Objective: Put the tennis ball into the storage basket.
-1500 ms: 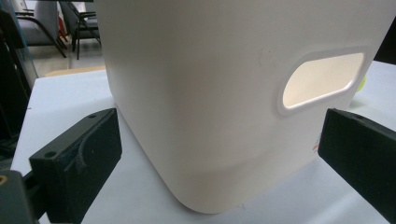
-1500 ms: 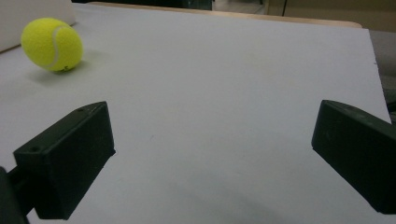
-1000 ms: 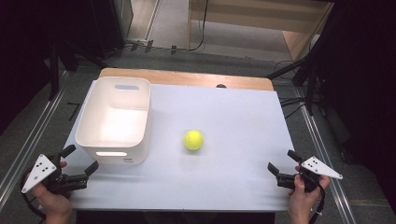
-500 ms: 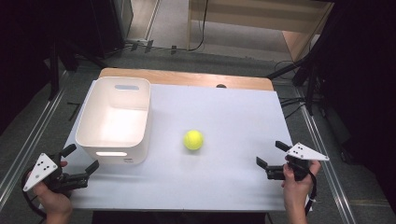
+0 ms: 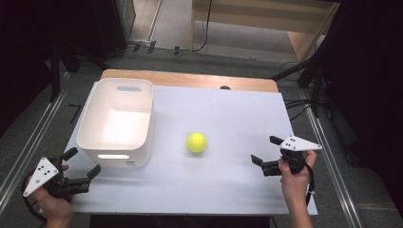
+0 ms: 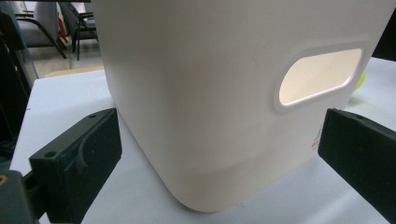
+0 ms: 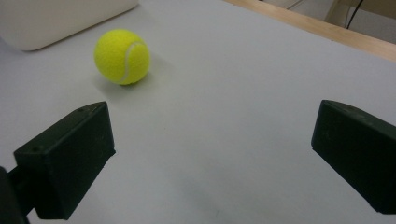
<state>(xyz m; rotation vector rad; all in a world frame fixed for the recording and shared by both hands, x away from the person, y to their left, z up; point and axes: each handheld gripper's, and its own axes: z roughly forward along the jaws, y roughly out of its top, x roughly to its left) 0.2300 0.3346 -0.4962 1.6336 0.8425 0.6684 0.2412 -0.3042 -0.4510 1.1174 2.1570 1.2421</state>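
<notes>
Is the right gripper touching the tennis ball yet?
Apart. The right gripper view shows bare table between the open right gripper and the tennis ball; the high view shows the same gap.

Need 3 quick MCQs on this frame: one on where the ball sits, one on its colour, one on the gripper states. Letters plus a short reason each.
1. Where is the tennis ball?
A. inside the white bin
B. on the table, right of the white bin
C. between the right gripper's jaws

2. What colour is the ball?
A. yellow-green
B. orange
C. blue

3. How do the two grippers stand?
A. both shut
B. left shut, right open
C. both open, holding nothing

Answers:
1 B: in the high view the ball lies on the bare table, apart from the white bin and ahead of the right gripper.
2 A: the right gripper view shows it yellow-green with a white seam.
3 C: each gripper view shows wide-apart jaws with nothing between them; the left gripper faces the bin's near wall.
</notes>
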